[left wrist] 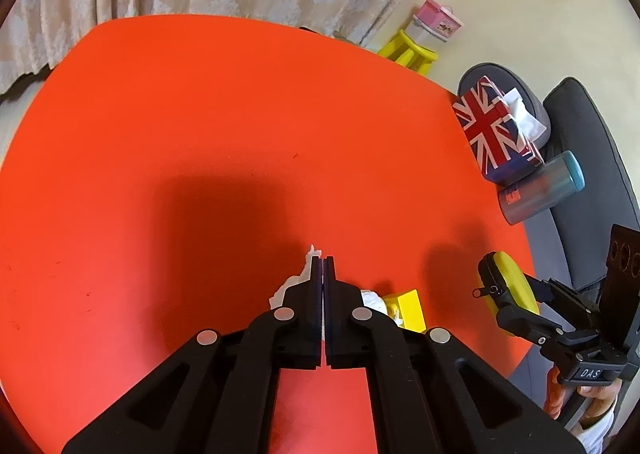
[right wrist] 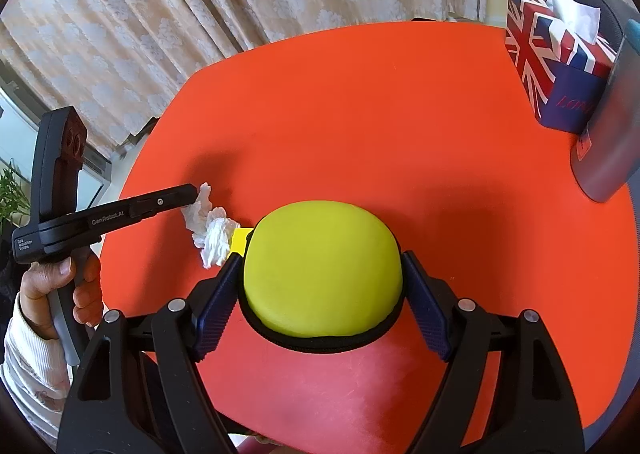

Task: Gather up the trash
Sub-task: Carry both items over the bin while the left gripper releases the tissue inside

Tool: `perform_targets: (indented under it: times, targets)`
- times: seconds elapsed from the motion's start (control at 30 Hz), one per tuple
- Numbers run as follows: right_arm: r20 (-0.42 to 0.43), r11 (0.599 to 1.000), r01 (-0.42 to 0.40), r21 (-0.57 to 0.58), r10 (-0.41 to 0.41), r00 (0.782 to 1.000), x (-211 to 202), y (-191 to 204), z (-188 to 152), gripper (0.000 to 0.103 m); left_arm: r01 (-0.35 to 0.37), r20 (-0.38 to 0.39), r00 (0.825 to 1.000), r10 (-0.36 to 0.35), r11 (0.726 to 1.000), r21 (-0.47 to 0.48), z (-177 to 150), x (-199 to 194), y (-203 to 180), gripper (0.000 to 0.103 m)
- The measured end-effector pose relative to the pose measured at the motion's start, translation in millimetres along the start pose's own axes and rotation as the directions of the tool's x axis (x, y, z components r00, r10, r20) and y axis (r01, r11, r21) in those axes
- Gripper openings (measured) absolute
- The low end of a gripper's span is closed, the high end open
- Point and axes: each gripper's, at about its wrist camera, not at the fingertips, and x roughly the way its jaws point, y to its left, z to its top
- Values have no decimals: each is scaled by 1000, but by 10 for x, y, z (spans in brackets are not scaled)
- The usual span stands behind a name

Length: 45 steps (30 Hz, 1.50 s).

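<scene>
My left gripper (left wrist: pixel 323 260) is shut on a crumpled white tissue (left wrist: pixel 298 282), held just above the orange table (left wrist: pixel 200 133). In the right wrist view the left gripper (right wrist: pixel 192 191) pinches the tissue (right wrist: pixel 208 228) at its top end while the rest hangs down. A small yellow box (left wrist: pixel 408 310) sits right behind it, also seen in the right wrist view (right wrist: pixel 240 240). My right gripper (right wrist: pixel 320 270) is shut on a round yellow zip case (right wrist: pixel 322 270), held over the table. The case and right gripper also show in the left wrist view (left wrist: pixel 506 288).
A Union Jack tissue box (left wrist: pixel 494 125) and a grey-blue bottle (left wrist: pixel 540 185) stand at the table's right edge, also in the right wrist view (right wrist: pixel 556 65). A grey chair (left wrist: pixel 580 157) is behind them. A yellow stool (left wrist: pixel 408 47) stands by the curtain.
</scene>
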Motion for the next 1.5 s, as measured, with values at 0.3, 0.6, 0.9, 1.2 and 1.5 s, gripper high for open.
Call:
perform_targets:
  times: [0.3,0.6,0.9,1.2,1.5]
  targets:
    - [17,1000,1,-19,-1,1000,-139,119,20,78,-7,49,999,4,999,46,-36,-242,-85,0]
    - [42,999,8,-36,-7,999,-355,206,-38,78,-40,104,994,29,993,107,-130,-570,-210,0]
    - [77,998,19,-62,-14,997,-646,369,-203,78,-52,144,989,24,980,194,-402,-917,-425,0]
    - [97,995,27,-99,-17,995,-873,554,-588,78,-58,164,986,10,955,290,-838,-1159,-647,0]
    - [117,988,34,-148,-17,993,-1080,713,-1029,78,-59,166,986,0,934,353,-1311,-1285,-753,0]
